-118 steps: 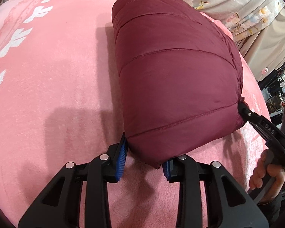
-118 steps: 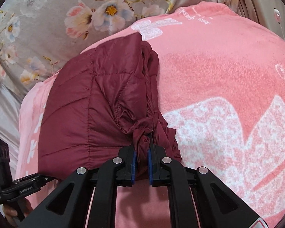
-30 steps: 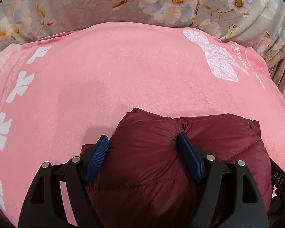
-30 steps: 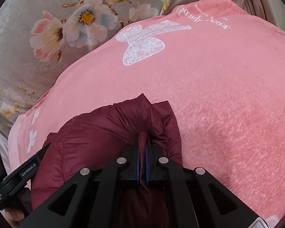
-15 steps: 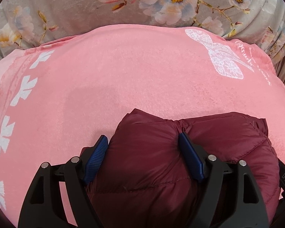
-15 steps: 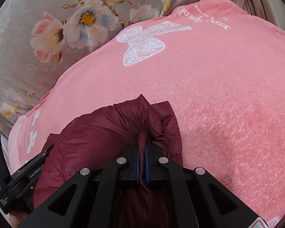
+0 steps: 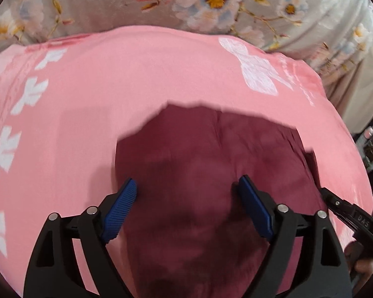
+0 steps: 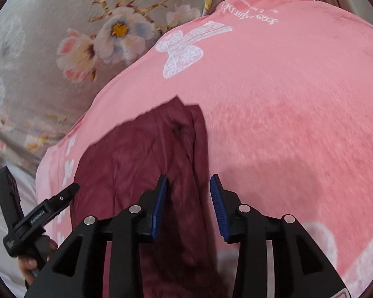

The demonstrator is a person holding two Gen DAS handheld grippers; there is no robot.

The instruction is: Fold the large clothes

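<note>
Bed: a soft pink blanket (image 7: 141, 79) with white leaf and bow shapes covers it.
Behind: a grey cloth with big flowers (image 7: 211, 2) hangs past the blanket.
Jacket: the dark red puffy jacket (image 7: 206, 164) lies folded in a bundle on the blanket.
Hard to see: both views are blurry, so the jacket's stitching is lost; its near end is cut off.
Left gripper (image 7: 187, 195): its jaws are wide and have just been opening; the jacket sits between the blue pads, which no longer squeeze it.
Right gripper (image 8: 188, 188): its jaws have just been opening, now partly apart, with the jacket's edge fold loose between them.
</note>
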